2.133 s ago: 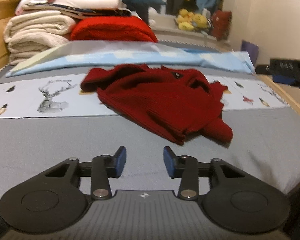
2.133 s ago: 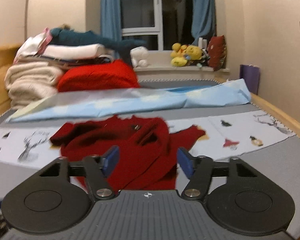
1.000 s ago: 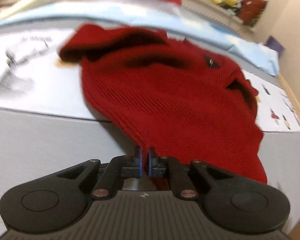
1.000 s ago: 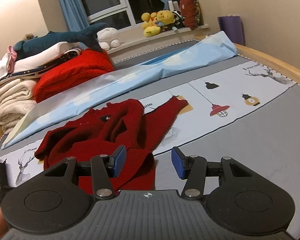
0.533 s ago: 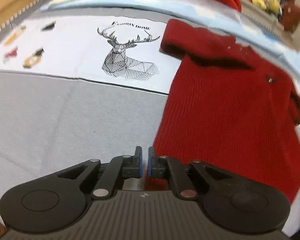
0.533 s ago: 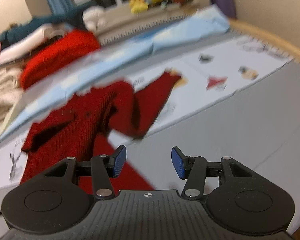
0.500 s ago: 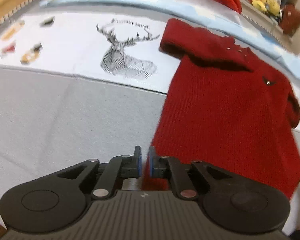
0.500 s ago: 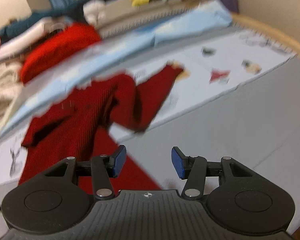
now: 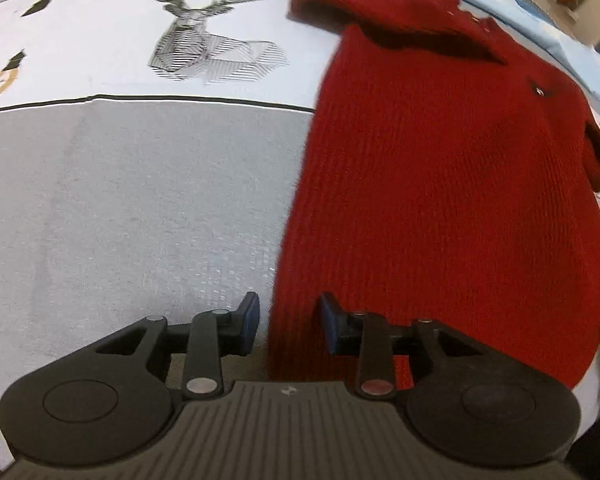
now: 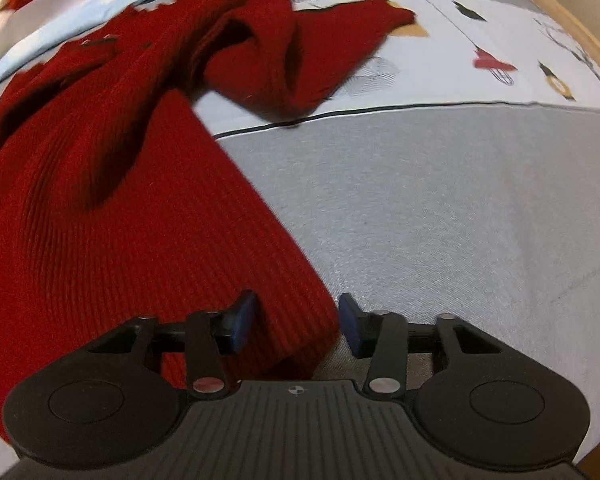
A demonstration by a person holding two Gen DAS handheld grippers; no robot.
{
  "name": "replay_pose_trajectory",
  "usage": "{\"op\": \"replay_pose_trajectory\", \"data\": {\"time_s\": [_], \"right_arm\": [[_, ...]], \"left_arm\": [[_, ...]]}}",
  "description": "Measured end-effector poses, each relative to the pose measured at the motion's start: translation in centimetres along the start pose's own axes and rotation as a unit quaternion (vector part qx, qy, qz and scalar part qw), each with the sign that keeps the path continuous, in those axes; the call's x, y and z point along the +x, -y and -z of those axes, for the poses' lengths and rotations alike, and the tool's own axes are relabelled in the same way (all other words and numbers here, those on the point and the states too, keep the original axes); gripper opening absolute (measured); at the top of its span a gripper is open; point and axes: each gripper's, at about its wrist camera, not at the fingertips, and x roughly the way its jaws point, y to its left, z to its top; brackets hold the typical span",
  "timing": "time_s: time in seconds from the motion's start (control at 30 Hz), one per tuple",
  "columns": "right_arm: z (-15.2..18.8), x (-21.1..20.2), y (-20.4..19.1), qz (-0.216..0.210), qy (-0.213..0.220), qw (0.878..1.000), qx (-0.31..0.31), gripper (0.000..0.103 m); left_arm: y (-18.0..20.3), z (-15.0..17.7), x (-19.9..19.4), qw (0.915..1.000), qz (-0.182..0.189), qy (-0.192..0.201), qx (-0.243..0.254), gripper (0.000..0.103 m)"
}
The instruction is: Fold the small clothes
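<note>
Red knit sweater (image 9: pixel 440 168) on grey bedspread (image 9: pixel 140 200), hem corners between both gaping tools (left (image 9: pixel 288 322), right (image 10: pixel 298 320)), ungripped

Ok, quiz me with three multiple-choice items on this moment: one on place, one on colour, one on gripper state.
1. Where is the left hand-held gripper?
A over the sweater's hem corner
B over the deer print
C off the bed

2. What colour is the sweater?
A blue
B red
C white

3. How do the right hand-held gripper fingers stand?
A shut on the sleeve
B shut on nothing
C open

Answers: 1 A, the hem edge lies between its fingers; 2 B, red knit in both views; 3 C, blue pads sit apart around the other hem corner.
</note>
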Motion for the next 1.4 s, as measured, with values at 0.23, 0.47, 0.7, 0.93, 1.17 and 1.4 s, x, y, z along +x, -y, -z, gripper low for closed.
{"op": "replay_pose_trajectory", "data": {"time_s": [0.23, 0.47, 0.7, 0.93, 1.17, 1.4], "right_arm": [[0.8, -10.0, 2.8, -0.026, 0.219, 0.974, 0.045, 0.011], [4.3, -7.8, 6.3, -0.002, 0.033, 0.999, 0.012, 0.012], [5.7, -6.7, 4.0, -0.024, -0.018, 0.997, -0.078, 0.018], [3.7, -5.9, 7.4, -0.004, 0.013, 1.0, 0.011, 0.033], [4.6, -2.9, 5.8, -0.013, -0.059, 0.997, -0.051, 0.029], [5.2, -5.3, 5.9, -0.036, -0.044, 0.995, -0.078, 0.014]], "left_arm": [[3.1, 1.9, -5.9, 0.9901, 0.091, 0.079, 0.073, 0.005], [3.0, 6.0, -4.8, 0.9877, 0.004, -0.026, 0.154, 0.005], [4.0, 7.6, -5.6, 0.9796, -0.02, -0.033, 0.197, 0.007], [5.7, 6.8, -5.2, 0.9801, -0.039, -0.035, 0.192, 0.015], [5.5, 6.8, -2.5, 0.9739, -0.06, -0.076, 0.206, 0.023], [5.7, 7.8, -2.7, 0.9628, -0.068, -0.069, 0.253, 0.005]]}}
